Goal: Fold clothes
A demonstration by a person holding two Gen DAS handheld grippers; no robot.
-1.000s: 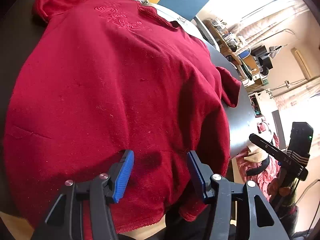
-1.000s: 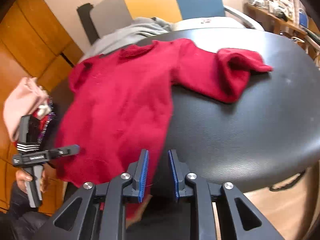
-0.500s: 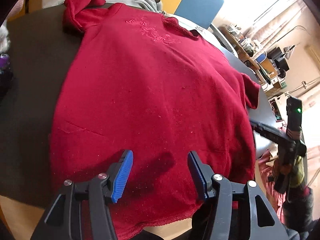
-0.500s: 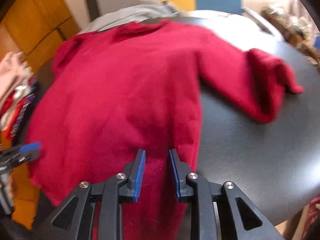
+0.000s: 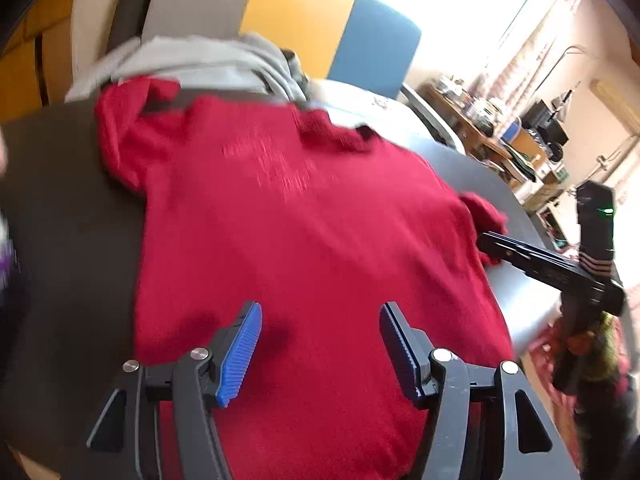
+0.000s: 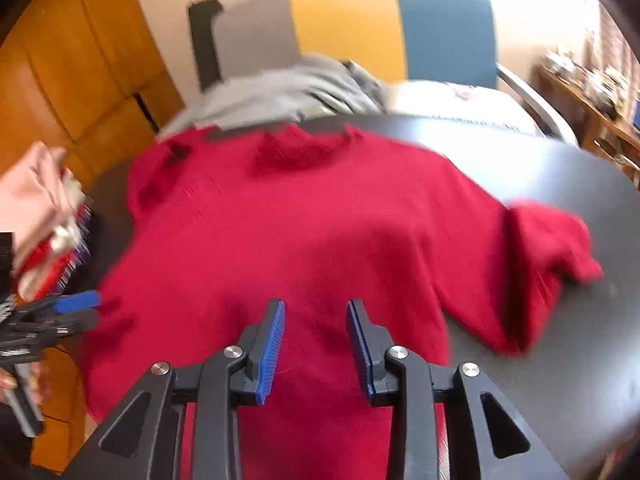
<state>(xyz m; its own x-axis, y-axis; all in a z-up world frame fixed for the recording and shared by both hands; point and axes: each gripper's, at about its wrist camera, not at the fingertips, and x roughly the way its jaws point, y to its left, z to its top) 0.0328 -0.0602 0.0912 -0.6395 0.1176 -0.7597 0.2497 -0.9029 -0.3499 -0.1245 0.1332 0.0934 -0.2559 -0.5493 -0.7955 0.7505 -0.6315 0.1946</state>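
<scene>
A red sweater (image 5: 304, 232) lies spread flat, front up, on a dark round table (image 5: 68, 216), its collar at the far side. One sleeve (image 6: 548, 248) is bunched on the right and the other (image 5: 120, 136) is folded at the far left. My left gripper (image 5: 320, 312) hovers open over the sweater's lower left part, with nothing between its fingers. Open as well, my right gripper (image 6: 316, 308) hangs over the lower middle of the sweater (image 6: 304, 232). Each gripper shows in the other's view: the right gripper (image 5: 520, 250) at the sweater's right edge, the left gripper (image 6: 76, 304) at its left edge.
A grey garment (image 6: 280, 92) lies past the collar at the table's far edge (image 6: 500, 132), in front of a chair back (image 6: 360, 28) in grey, yellow and blue. A pile of clothes (image 6: 44, 216) sits off the left. Cluttered shelves (image 5: 492, 136) stand at the far right.
Both grippers have moved inward over the sweater from beyond its hem, and the views are motion-blurred. The right gripper's jaws have opened wider. The sweater lies as before.
</scene>
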